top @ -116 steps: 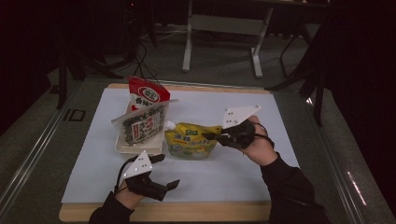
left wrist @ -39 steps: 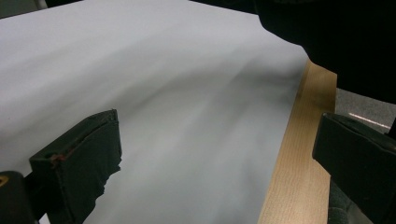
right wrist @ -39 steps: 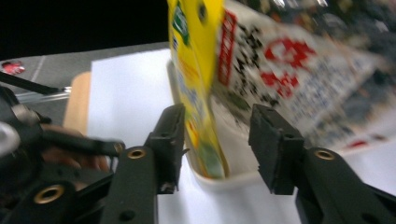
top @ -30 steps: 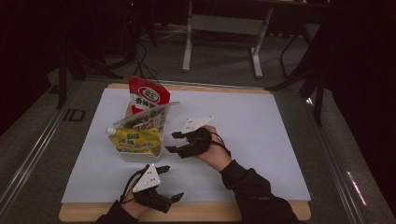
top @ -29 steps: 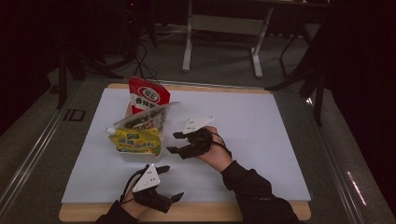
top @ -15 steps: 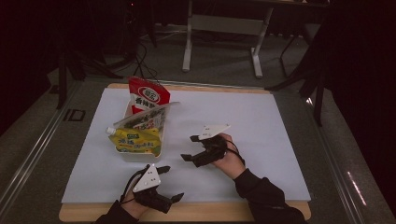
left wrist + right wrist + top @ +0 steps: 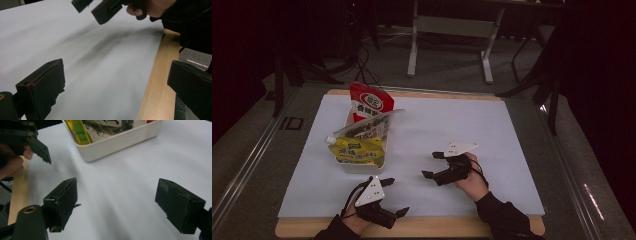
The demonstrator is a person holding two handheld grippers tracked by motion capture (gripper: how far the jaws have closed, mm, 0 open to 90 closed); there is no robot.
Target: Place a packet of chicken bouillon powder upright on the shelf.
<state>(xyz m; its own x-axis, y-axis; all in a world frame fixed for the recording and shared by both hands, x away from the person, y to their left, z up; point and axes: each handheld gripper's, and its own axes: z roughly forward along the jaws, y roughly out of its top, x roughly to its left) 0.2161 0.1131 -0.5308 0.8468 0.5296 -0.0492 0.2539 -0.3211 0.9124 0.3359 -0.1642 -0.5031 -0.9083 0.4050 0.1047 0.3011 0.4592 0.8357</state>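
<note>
A yellow pouch (image 7: 357,150) lies on top in a white box (image 7: 362,167) at the left of the white sheet. A grey-green packet (image 7: 368,128) and a red packet (image 7: 371,102) lean behind it. My right gripper (image 7: 432,165) hovers low over the sheet to the right of the box, pointing left at it. Its jaws have just been opening and stand wide apart with nothing between them. In the right gripper view the box (image 7: 120,142) is ahead of the right gripper (image 7: 120,202). My left gripper (image 7: 394,196) rests open and empty near the front edge.
The wooden table edge (image 7: 437,225) runs along the front, also seen beside the left gripper (image 7: 116,85) as a wooden edge (image 7: 155,82). Bare white sheet (image 7: 472,125) stretches right of the box. Table legs and cables stand on the dark floor behind.
The right gripper carried the yellow pouch from the sheet into the box, let it go, and has drawn back right and toward the front, jaws wider. The left gripper stayed put.
</note>
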